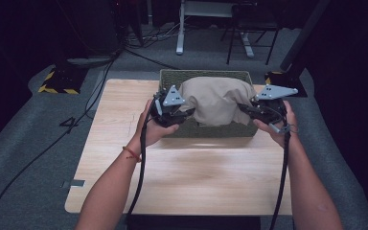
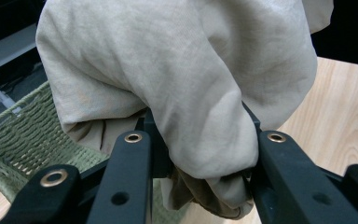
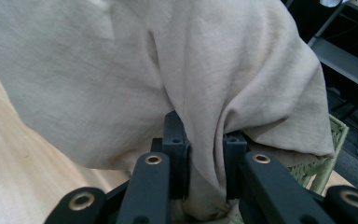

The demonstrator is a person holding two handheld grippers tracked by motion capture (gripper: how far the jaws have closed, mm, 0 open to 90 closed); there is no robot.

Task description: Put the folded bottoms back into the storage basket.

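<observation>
A beige cloth (image 1: 215, 98) hangs bunched over a green woven basket (image 1: 206, 74) at the table's far side. My left gripper (image 1: 184, 115) is shut on the cloth's left end, and a thick fold (image 2: 205, 140) is pinched between its black jaws. On the other end my right gripper (image 1: 244, 109) is shut too, with a narrower fold (image 3: 205, 158) squeezed between its pads. Both grippers hold the cloth up above the basket, one on each side. The cloth hides most of the basket's inside.
The light wooden table (image 1: 187, 167) stretches bare toward the person. The basket's woven wall (image 2: 23, 135) stands just behind the left gripper, and its rim (image 3: 326, 163) lies by the right one. Grey carpet, cables and chair legs lie beyond the table.
</observation>
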